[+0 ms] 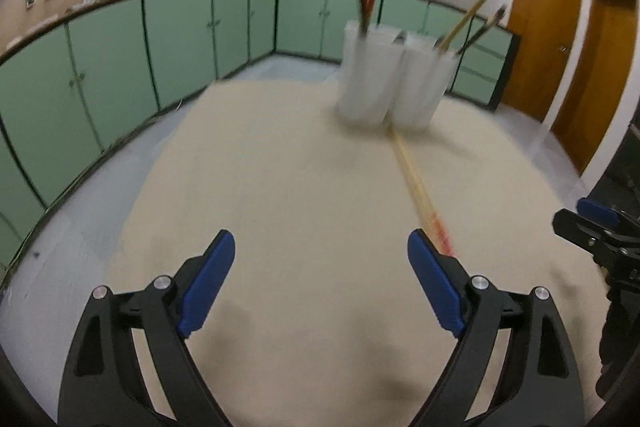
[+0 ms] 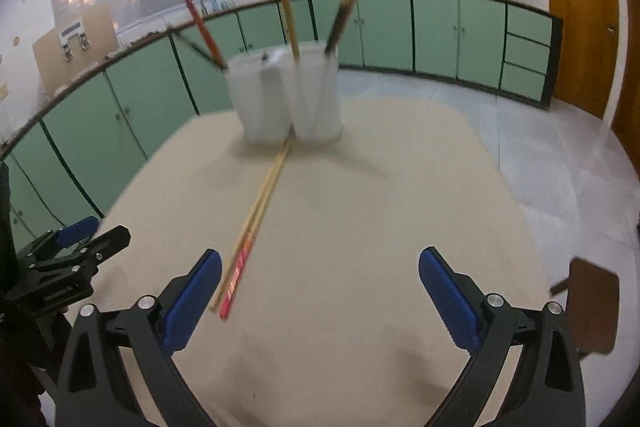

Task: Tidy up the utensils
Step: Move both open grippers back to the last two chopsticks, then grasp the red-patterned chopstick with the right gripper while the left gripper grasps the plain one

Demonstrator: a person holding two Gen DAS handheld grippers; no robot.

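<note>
On the beige table (image 2: 360,211) a pair of wooden chopsticks (image 2: 260,211) lies flat, the two sticks side by side and touching or nearly so, their red-patterned ends toward the near edge and their plain tips reaching to the foot of two white holders at the far side. The left gripper (image 1: 321,255) stands wide open with nothing between its blue pads (image 1: 208,283); the red end of the chopsticks (image 1: 420,199) runs just beside its right finger, outside the gap, though the blur leaves it unclear whether stick and finger touch. The right gripper (image 2: 320,275) is likewise spread wide and empty, and in its view the same red end lies just beside the inner face of its left finger (image 2: 192,299), apparently apart from it, with the rest of the gap bare. So the pair rests between the two grippers, which sit side by side near the table's front edge; each shows at the edge of the other's view. The left holder (image 2: 260,99) carries a red-handled and a dark utensil leaning left, and the right holder (image 2: 316,95), touching it, holds a yellow stick and a dark-handled one. Green cabinets (image 2: 380,31) line the far walls, and both pictures are smeared by motion.
</note>
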